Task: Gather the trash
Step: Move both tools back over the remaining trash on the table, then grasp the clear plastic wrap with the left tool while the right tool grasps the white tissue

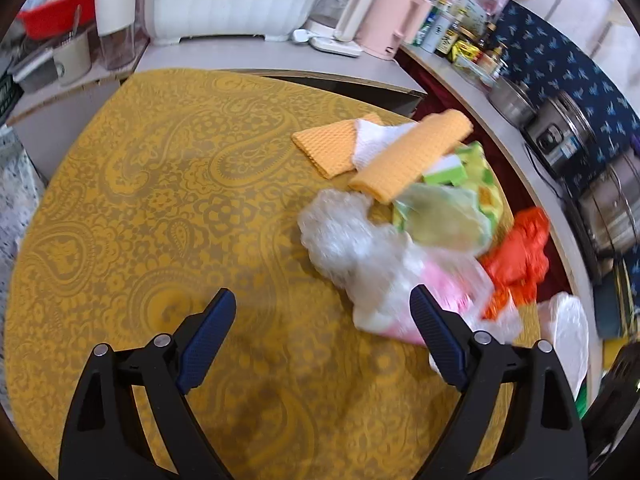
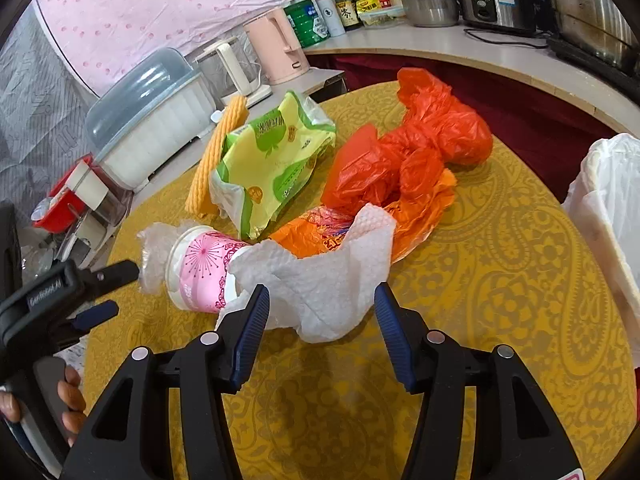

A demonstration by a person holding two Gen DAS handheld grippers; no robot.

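Right gripper (image 2: 322, 306) sits nearest to me, jaws apart with the crumpled white paper towel (image 2: 320, 280) just past the pads and partly between them; I see no pad pressing on it, so I'd call it unheld. My left gripper (image 1: 322, 312) is spread wide over bare yellow tablecloth (image 1: 160, 200), nothing between its fingers, its right finger beside the clear plastic wrap (image 1: 344, 236). From the right wrist view that same gripper shows at the left edge, held in the person's hand (image 2: 70, 398).

Just behind the towel lies the pink paper cup (image 2: 204, 272) on its side, its mouth stuffed with that clear wrap. Under the towel's far edge is an orange printed bag (image 2: 404, 220), then the yellow-green wrapper (image 2: 272, 164) and the knotted red plastic bag (image 2: 420, 148). An orange waffle cloth (image 1: 404, 156) lies farther back, folded against the wrapper; I'd guess it is not trash, but I can't be sure.

Off to the right, at the table's edge, stands the white-lined bin (image 2: 612, 200). I can't see into it, so I can't say whether anything is collected. By my reading the job is at its start: every piece of rubbish I can see is on the table, none gripped, and the towel looks like the first pick.
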